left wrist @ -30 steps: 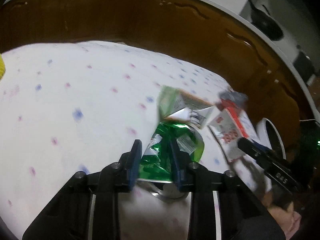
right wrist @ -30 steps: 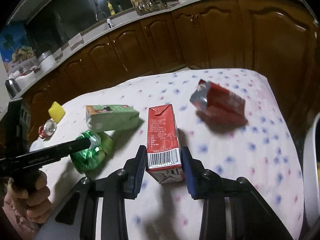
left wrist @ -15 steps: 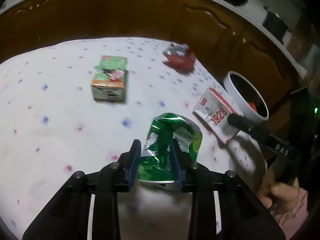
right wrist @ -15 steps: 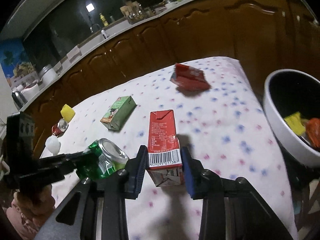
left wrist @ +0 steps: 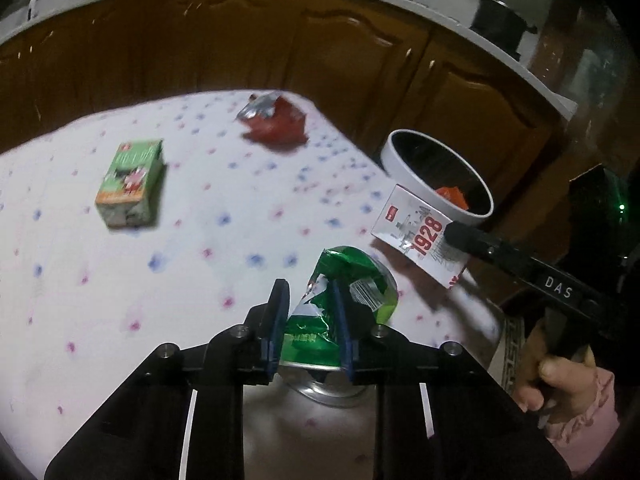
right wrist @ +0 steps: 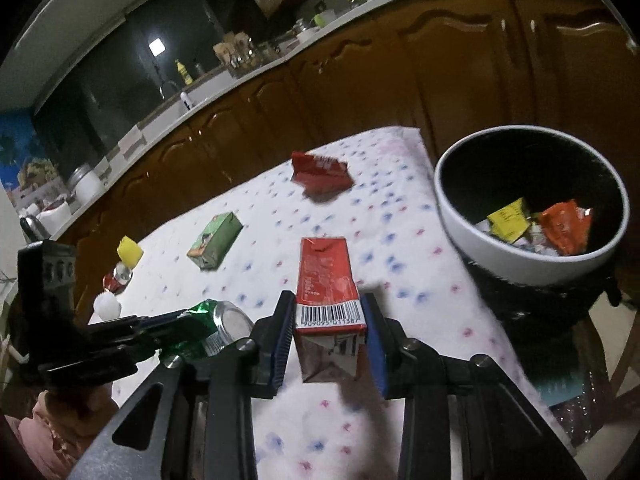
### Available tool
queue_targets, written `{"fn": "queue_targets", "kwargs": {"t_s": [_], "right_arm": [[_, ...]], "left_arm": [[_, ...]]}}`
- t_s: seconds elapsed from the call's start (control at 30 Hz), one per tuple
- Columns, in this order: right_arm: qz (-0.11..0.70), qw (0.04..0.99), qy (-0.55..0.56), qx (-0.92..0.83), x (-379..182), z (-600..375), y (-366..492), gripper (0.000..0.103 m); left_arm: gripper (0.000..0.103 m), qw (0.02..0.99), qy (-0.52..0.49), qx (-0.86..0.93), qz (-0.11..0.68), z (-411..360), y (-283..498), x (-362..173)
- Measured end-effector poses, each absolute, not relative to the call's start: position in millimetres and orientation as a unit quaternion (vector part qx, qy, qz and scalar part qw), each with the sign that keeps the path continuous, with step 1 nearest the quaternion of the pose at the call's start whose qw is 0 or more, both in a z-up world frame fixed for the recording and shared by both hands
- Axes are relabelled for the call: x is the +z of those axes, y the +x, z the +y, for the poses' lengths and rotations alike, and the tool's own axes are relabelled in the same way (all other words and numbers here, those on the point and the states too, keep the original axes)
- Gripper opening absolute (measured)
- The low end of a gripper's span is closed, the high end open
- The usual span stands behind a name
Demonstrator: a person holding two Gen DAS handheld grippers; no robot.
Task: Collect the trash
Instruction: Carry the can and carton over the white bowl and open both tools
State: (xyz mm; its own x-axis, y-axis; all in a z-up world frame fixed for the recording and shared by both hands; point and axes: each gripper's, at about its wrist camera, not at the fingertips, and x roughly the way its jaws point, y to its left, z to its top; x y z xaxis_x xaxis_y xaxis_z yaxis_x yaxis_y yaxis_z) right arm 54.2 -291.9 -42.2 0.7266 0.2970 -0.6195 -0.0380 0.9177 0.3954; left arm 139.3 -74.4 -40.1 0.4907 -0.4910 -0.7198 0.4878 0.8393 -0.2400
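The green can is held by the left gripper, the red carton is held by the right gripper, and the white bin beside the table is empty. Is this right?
Not quite. The right wrist view shows the white bin already holds wrappers, a yellow one and an orange one. The rest stands: the left gripper holds the green can, the right gripper the red carton.

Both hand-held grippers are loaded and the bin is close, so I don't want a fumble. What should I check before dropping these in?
1. Left hand-held gripper clamped on the can: ok.
2. Right hand-held gripper clamped on the red carton: ok.
3. Bin open, room above the wrappers inside: ok.
4. Carton over the bin mouth: not ok, it is over the table, beside the rim.
5. Can empty, no drip: cannot tell.
6. Table cleared: not ok, the green carton and red packet remain.
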Motion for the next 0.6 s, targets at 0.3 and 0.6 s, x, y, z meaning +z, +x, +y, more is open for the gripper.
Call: {"fn": "queue_targets", "kwargs": {"t_s": [0.3, 0.6], "right_arm": [[0.333, 0.922, 0.183, 0.075, -26.5, -315.9, 41.3, 0.033], [0.311, 0.93, 0.188, 0.05, -13.2, -344.7, 31.9, 0.033]], "left_arm": [[0.016, 0.869, 0.013, -0.301, 0.392, -103.7, 136.7, -23.4], [0.016, 0.87, 0.014, -0.326, 0.37, -135.4, 145.7, -3.2]]}}
